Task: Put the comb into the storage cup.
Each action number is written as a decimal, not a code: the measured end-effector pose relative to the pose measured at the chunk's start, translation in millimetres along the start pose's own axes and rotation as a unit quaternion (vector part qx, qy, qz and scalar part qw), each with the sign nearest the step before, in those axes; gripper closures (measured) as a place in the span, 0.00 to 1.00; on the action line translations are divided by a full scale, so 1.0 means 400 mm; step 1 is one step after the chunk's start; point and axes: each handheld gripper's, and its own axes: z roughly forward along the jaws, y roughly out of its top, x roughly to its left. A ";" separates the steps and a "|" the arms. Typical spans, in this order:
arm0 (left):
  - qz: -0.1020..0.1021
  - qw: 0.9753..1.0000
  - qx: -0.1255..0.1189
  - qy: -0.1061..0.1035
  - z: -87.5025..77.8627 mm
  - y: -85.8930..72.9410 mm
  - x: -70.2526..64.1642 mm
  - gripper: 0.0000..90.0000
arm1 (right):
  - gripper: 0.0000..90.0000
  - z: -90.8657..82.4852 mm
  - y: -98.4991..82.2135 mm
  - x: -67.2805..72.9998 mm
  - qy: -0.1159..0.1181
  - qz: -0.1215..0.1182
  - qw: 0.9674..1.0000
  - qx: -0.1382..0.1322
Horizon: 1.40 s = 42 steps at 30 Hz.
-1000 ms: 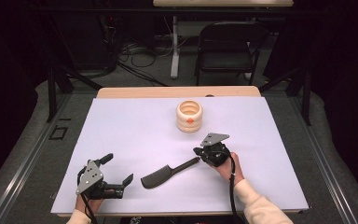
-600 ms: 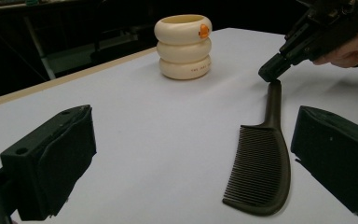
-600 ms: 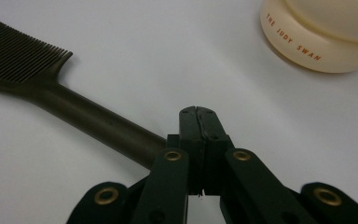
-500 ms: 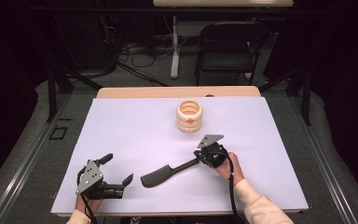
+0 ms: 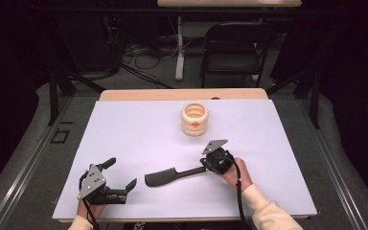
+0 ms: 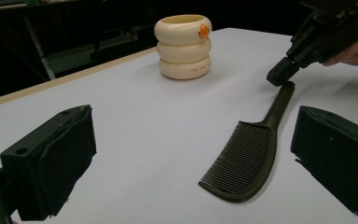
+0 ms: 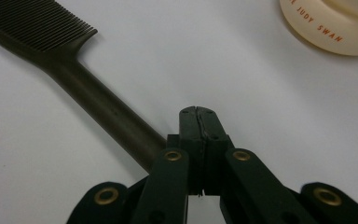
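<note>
Comb (image 5: 165, 176) lies flat on the white table (image 5: 124, 129), near the front edge, with its toothed head to the left and its handle running right. Right gripper (image 7: 198, 115) has its jaws pressed together with nothing between them, tips touching the handle's end, so no grasp is made yet. Left gripper (image 5: 122, 184) rests at the near left with jaws wide apart. A cream ringed pot (image 5: 194, 119) stands farther back.

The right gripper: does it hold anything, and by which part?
Nothing is held. The right gripper is shut with its jaws pressed together and empty, beside the end of the comb handle. The left gripper is open and empty.
</note>
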 end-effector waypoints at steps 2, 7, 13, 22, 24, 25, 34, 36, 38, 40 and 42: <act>0.000 1.000 0.000 0.000 0.000 0.000 0.000 0.00 | 1.00 -0.002 0.000 0.001 0.002 -0.003 1.000 0.007; 0.000 1.000 0.000 0.000 0.000 0.000 0.000 0.00 | 1.00 -0.002 -0.001 0.005 0.007 -0.003 1.000 0.012; 0.001 1.000 0.000 0.000 -0.001 0.000 0.000 0.00 | 1.00 -0.004 -0.002 0.011 0.012 -0.004 1.000 0.025; 0.001 1.000 0.000 0.000 -0.001 0.000 0.000 0.00 | 1.00 -0.008 -0.004 0.018 0.018 -0.006 0.999 0.036; 0.002 1.000 0.000 0.000 -0.001 0.001 0.000 0.00 | 1.00 -0.009 -0.004 0.020 0.020 -0.007 0.999 0.040; 0.002 1.000 0.000 0.000 -0.001 0.001 0.000 0.00 | 1.00 -0.009 -0.004 0.020 0.020 -0.007 0.999 0.040; 0.002 1.000 0.000 0.000 -0.002 0.001 0.001 0.00 | 1.00 -0.013 -0.003 0.030 0.028 -0.009 0.998 0.050; 0.002 1.000 0.001 0.000 -0.002 0.001 0.001 0.00 | 1.00 -0.014 -0.003 0.032 0.028 -0.007 0.998 0.051; 0.002 1.000 0.001 0.000 -0.002 0.001 0.001 0.00 | 1.00 -0.014 -0.003 0.033 0.031 -0.012 0.998 0.053; 0.001 1.000 0.001 0.000 -0.002 0.001 0.001 0.00 | 1.00 -0.014 -0.003 0.035 0.031 -0.008 0.998 0.054; 0.000 1.000 0.002 -0.001 -0.001 0.000 0.001 0.00 | 1.00 -0.014 -0.002 0.035 0.033 -0.013 0.998 0.053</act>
